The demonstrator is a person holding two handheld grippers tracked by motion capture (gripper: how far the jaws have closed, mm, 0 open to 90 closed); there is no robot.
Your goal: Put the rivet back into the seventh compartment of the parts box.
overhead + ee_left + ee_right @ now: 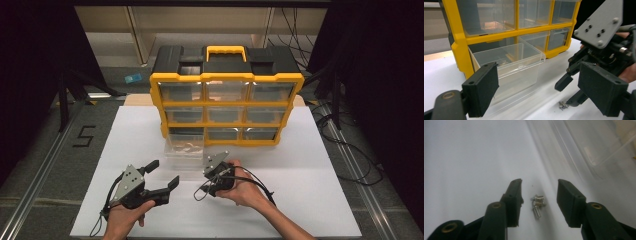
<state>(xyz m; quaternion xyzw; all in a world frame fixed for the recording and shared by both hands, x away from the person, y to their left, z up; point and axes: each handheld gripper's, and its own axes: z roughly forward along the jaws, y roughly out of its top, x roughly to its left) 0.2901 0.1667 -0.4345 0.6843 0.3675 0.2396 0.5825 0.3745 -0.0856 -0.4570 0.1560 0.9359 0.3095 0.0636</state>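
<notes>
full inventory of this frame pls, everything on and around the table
organizer: 1, yellow frame, black top, clear drawers, far side of table
pulled-out drawer: 1, clear, in front of organizer's lower left
screws: small cluster, silver, on table between right tongs' jaws, untouched
table: 1, white
blue item: 1, floor behind table, left
left tongs: black, open, empty, near left
right tongs: black, open, astride screws
hands: 2, near edge

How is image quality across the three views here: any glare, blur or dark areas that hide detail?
High view: dark surroundings, the white table evenly lit, glare on the yellow organiser's clear drawers. Left gripper view: near black jaws soft, the clear plastic drawer reasonably sharp. Right gripper view: white surface washed out, the small silver screws slightly blurred between its jaws.
</notes>
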